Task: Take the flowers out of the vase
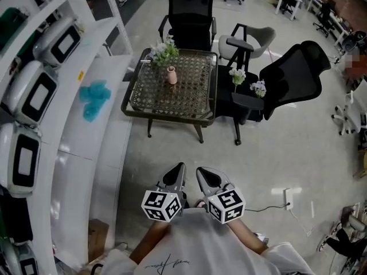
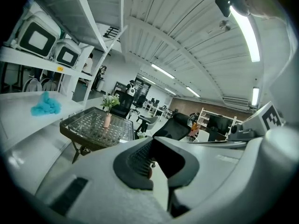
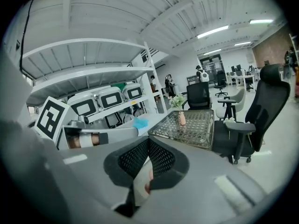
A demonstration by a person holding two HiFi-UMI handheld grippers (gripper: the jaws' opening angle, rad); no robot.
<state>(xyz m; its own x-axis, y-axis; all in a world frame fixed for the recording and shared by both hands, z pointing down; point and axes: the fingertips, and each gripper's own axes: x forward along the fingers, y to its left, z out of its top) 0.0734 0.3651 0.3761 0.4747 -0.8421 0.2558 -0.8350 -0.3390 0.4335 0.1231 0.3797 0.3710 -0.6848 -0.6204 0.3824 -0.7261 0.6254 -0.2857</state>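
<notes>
A small pink vase (image 1: pixel 171 75) stands on the wicker-topped low table (image 1: pixel 143 105) across the floor, far ahead of me. White flowers with green leaves (image 1: pixel 164 51) rise from it. The left gripper view shows the same vase (image 2: pixel 107 120) and flowers (image 2: pixel 110 101) small and distant. The right gripper view shows the vase (image 3: pixel 181 118) and its flowers (image 3: pixel 177 101) too. Two more white flower sprigs (image 1: pixel 237 75) (image 1: pixel 258 87) lie on the black chair seat beside the table. My left gripper (image 1: pixel 175 179) and right gripper (image 1: pixel 209 179) hover side by side over the floor. Both are shut and hold nothing.
White shelving (image 1: pixel 86 130) runs along the left with white cases (image 1: pixel 34 96) and a blue cloth (image 1: pixel 94 99). Black office chairs (image 1: pixel 295 73) (image 1: pixel 189 16) and a grey chair (image 1: pixel 249 42) ring the table. A cable and socket (image 1: pixel 288 198) lie on the floor at right.
</notes>
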